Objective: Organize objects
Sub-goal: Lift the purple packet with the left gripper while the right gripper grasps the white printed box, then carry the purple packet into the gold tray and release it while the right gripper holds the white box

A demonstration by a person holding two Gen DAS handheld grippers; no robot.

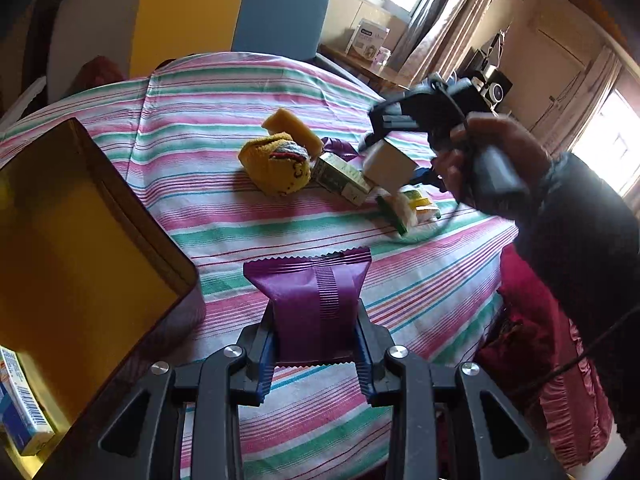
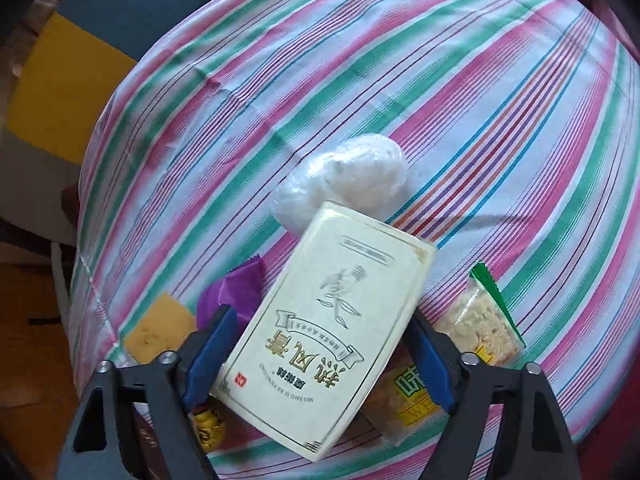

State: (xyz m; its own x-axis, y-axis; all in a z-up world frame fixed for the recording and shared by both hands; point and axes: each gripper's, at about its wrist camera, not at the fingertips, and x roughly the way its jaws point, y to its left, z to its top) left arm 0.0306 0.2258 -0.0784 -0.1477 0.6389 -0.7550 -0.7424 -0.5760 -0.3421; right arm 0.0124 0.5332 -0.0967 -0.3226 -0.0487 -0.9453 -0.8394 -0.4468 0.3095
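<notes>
My left gripper is shut on a purple snack packet, held above the striped tablecloth just right of an open gold tin. Across the table a hand holds my right gripper over a pile of things. In the right wrist view the right gripper is shut on a cream box with printed characters, which sits tilted between the blue pads. The same cream box hangs under that gripper in the left wrist view.
The pile holds a yellow knitted sock, a sponge, a green-and-white box, a second purple packet, a green-edged snack bag and a clear-wrapped white lump. A blue-and-white carton lies in the tin. A chair stands behind.
</notes>
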